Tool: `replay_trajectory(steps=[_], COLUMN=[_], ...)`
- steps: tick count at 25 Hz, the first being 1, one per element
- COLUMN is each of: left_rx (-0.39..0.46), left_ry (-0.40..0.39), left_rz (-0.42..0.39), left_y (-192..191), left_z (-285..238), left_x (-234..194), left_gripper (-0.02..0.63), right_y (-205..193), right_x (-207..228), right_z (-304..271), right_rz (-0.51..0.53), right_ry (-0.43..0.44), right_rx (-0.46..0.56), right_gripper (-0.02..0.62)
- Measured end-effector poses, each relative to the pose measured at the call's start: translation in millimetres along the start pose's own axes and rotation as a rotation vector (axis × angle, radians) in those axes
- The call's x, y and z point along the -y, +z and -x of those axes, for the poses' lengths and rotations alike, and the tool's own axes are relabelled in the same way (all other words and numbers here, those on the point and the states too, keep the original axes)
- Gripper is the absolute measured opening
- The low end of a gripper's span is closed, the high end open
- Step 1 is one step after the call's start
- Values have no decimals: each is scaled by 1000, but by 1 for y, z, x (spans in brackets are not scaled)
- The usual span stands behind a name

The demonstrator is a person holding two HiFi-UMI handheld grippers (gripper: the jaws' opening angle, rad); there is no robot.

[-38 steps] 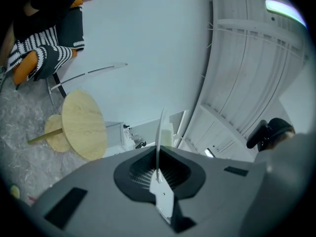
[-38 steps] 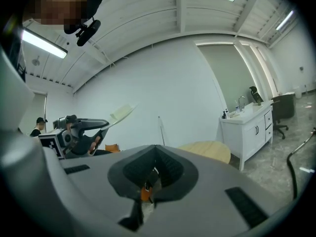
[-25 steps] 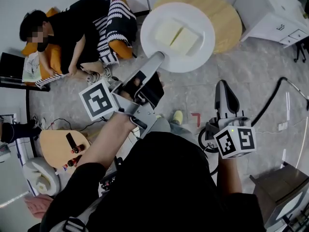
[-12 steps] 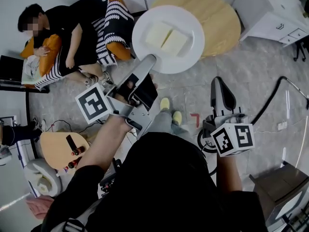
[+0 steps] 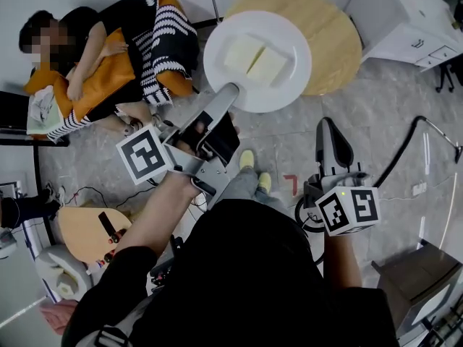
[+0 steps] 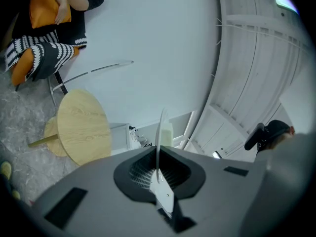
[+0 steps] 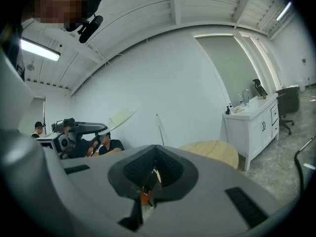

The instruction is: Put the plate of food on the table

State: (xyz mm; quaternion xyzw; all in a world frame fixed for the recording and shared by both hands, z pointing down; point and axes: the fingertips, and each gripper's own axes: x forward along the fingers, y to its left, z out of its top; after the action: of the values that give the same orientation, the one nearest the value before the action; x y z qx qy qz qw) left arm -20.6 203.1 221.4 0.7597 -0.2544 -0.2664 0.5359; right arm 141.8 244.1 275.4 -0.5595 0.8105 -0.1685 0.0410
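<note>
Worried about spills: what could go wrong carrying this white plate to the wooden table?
The left gripper pinches the round white plate only at its near rim, so it might tilt or slip. The two pale yellow food slabs lie loose and could slide off before reaching the round wooden table.

Off-task: person (image 5: 87, 45) with orange cushion (image 5: 116, 74) beside striped blanket (image 5: 165, 38) upper left, white cabinet (image 5: 405, 20) upper right, black cable (image 5: 400, 152) on floor.
</note>
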Motion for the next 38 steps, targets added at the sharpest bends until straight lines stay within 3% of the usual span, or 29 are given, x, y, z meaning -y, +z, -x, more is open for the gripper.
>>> replay_trajectory(steps=[6,15,20,38], left_rx=[-16,-38,-47,-23], left_ry=[-10,-55,-55,-55], left_rz=[24,25,65,70], left_y=[48,93,119,130], left_z=[-24,-38,-59,-68], left_x=[-23,-31,-46,-51], left_gripper=[15,15,15,15], right_y=[10,20,24,25], right_x=[-1,-14,-9,-2], right_z=[-54,-97,-127,-143], right_rz=[23,67,67,78], right_ry=[-27,-44,-75,-65], right_rx=[-16,-9,-25,-42], right_gripper=[6,6,6,6])
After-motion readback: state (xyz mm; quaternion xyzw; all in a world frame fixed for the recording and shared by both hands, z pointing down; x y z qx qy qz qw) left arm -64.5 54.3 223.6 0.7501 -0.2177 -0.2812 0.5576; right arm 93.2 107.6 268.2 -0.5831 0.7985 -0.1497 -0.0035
